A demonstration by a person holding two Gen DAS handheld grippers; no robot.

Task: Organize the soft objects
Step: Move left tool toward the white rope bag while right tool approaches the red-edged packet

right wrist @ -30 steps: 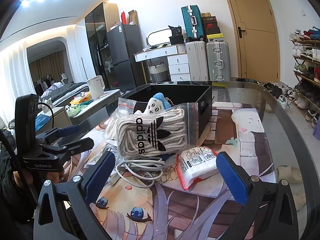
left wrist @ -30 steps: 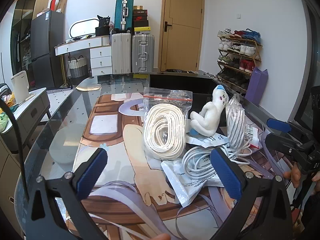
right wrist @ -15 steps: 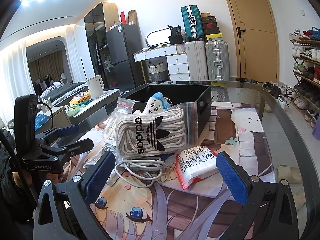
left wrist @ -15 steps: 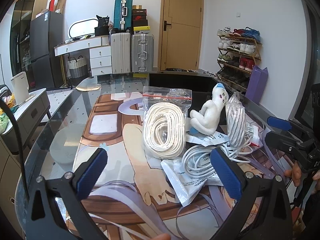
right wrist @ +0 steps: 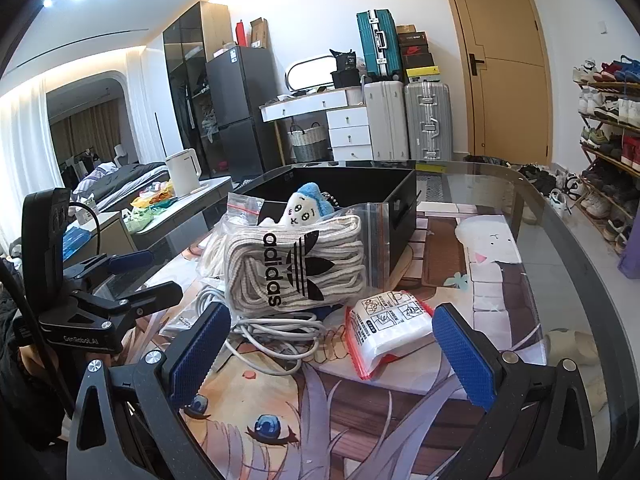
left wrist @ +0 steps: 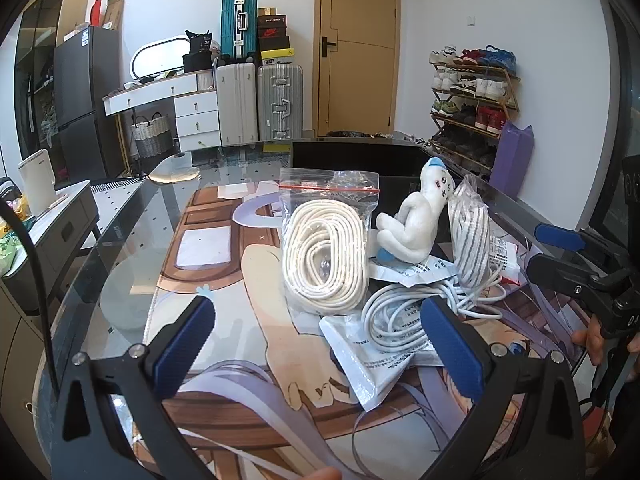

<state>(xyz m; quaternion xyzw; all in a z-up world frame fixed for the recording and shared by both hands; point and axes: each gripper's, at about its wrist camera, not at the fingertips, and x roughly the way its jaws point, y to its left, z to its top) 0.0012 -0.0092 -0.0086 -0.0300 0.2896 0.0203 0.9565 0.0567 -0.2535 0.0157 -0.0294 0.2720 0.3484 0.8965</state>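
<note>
Room: a lived-in room with a tan door [left wrist: 356,48], suitcases [left wrist: 256,100] stacked by white drawers, and a shoe rack [left wrist: 472,96] on the wall side.
Surface: a glass-topped table [left wrist: 120,280] over a cartoon-print mat, with the soft things heaped near its middle.
Left gripper [left wrist: 316,344]: jaws spread wide, blue pads bare, nothing between them; it hangs low over the near edge of the table, short of the heap.
Right gripper [right wrist: 332,352]: jaws likewise wide apart and holding nothing, facing the heap from the opposite side; its blue-tipped fingers also show at the right edge of the left wrist view.
Cable coil [left wrist: 404,312]: a loose white loop lying on a flat white pouch [left wrist: 376,356], just ahead of the left gripper's right pad.
Rope bag [left wrist: 326,248]: a clear zip bag of cream rope, leaning upright just beyond the left gripper.
Adidas bag [right wrist: 304,264]: a clear zip bag of striped laces, on top of the cable, directly ahead of the right gripper.
Plush toy [left wrist: 416,220]: a white doll with a blue cap, sitting between the two bags and touching the adidas one.
Red-edged packet [right wrist: 388,328]: lying flat just inside the right gripper's right pad.
Black box [right wrist: 340,192]: open-topped, right behind the heap.
</note>
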